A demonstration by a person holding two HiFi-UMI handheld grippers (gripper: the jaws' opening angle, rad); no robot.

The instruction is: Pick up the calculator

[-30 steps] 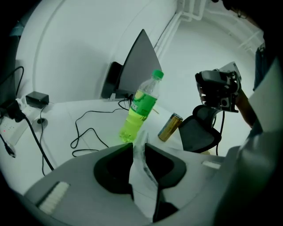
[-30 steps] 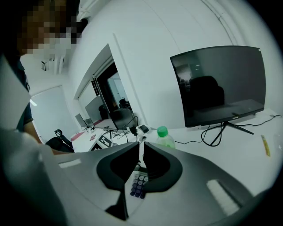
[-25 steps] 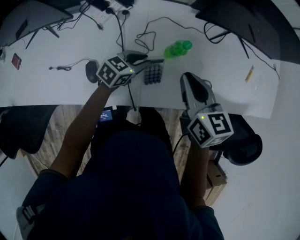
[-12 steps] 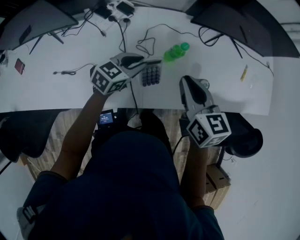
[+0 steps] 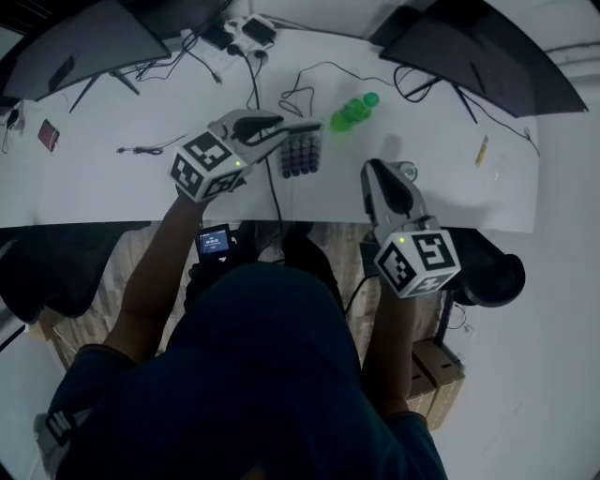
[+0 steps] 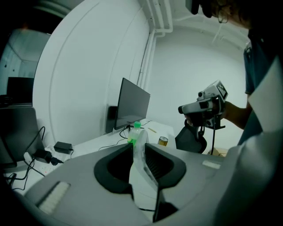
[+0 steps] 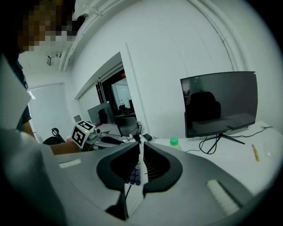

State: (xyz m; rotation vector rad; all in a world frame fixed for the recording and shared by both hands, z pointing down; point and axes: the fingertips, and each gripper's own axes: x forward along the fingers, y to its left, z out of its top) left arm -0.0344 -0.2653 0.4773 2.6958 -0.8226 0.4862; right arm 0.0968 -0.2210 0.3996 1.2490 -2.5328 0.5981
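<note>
The calculator, dark with round buttons, lies face up on the white desk. My left gripper hovers above it with its tips over the calculator's far edge. Its jaws are shut and nothing shows between them in the left gripper view. My right gripper is to the right, near the desk's front edge, also shut and empty. Through the slit of the right gripper I see the calculator's buttons, with the left gripper's marker cube above them.
A green bottle lies just right of the calculator, and a small can stands near the right gripper. A black cable runs past the calculator. Monitors and a power strip stand at the back. An office chair is on the right.
My left gripper has risen and drifted left, still shut. The right gripper has shifted only slightly. The calculator stays on the desk.
</note>
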